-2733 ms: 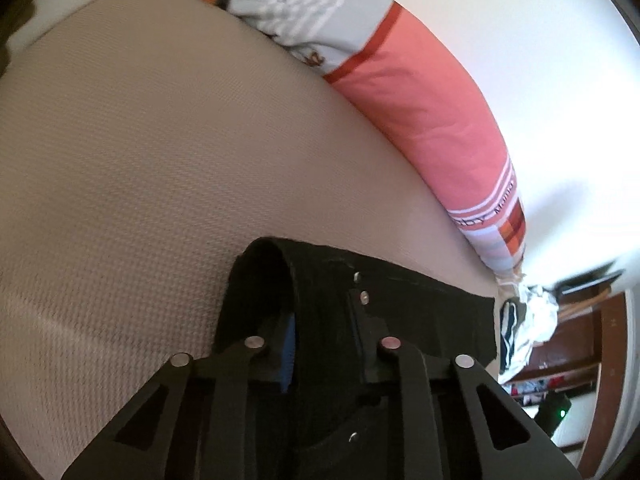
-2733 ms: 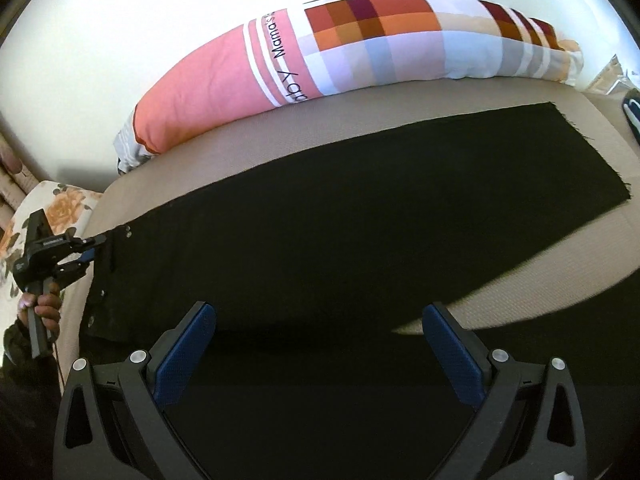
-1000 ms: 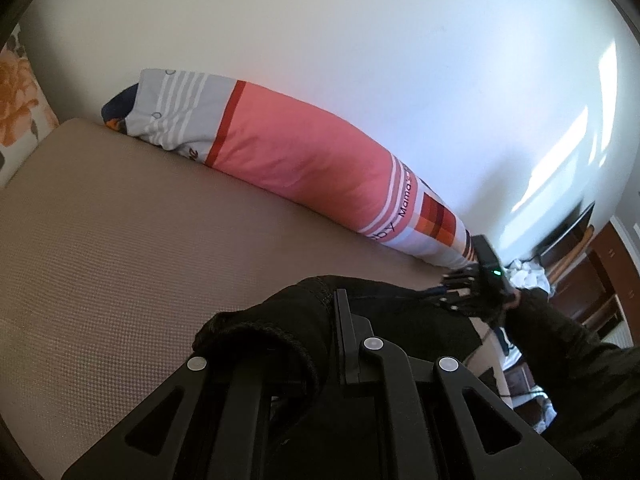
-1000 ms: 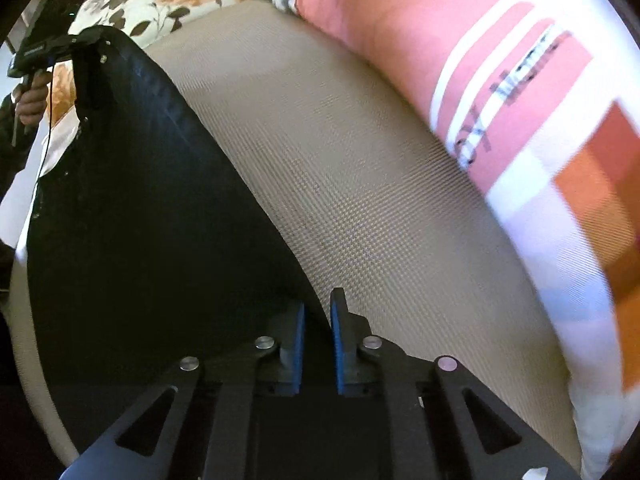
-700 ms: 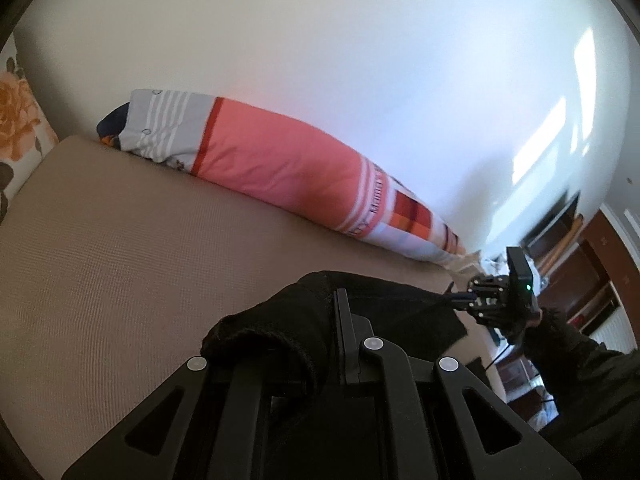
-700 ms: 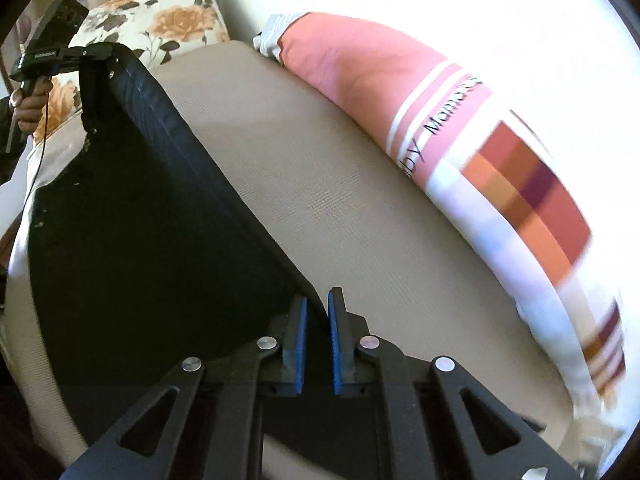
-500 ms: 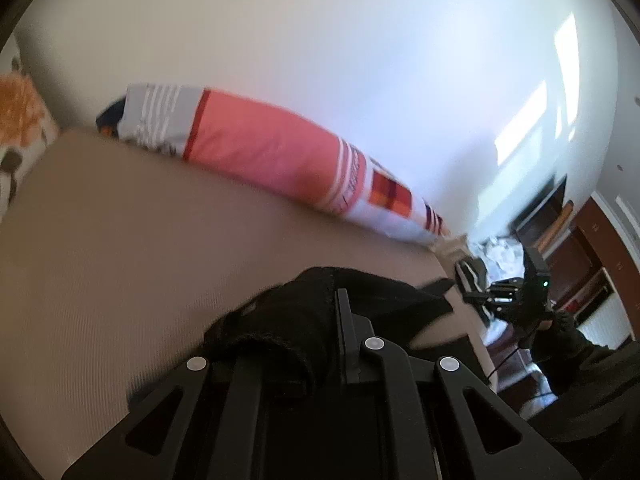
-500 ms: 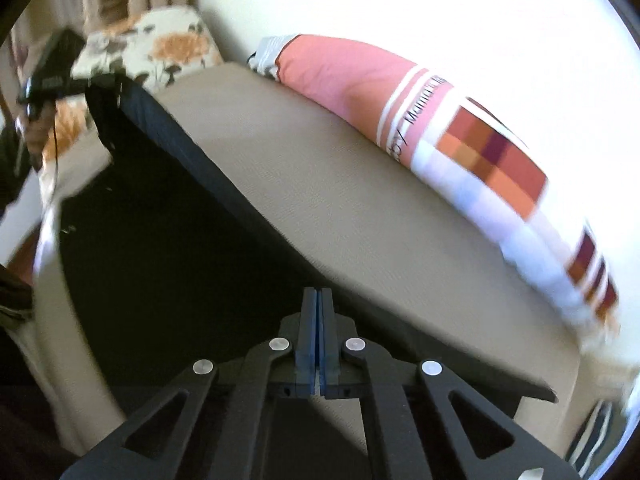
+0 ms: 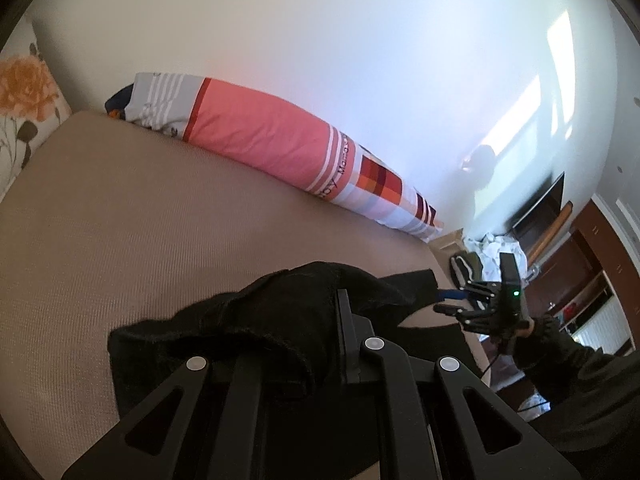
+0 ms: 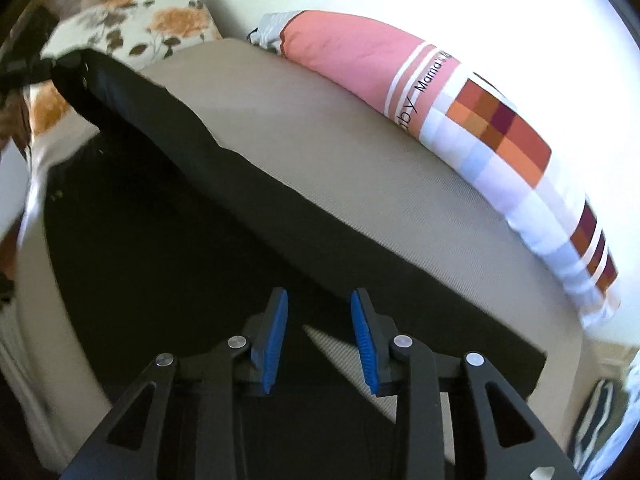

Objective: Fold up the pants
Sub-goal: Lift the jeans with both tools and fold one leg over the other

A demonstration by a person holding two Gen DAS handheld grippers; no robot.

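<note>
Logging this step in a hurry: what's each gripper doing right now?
Left gripper: shut on the black pants, bunched over its fingers.
Right gripper: opening, blue fingers apart, nothing pressed between them.

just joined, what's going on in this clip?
A person with a handheld gripper in each hand is folding black pants on a tan mattress, beside a pink striped bolster pillow. The left gripper is shut on a bunched end of the pants and holds it above the mattress. The right gripper is opening, its blue pads clear of the cloth, with the far end of the pants lying on the mattress below it.
</note>
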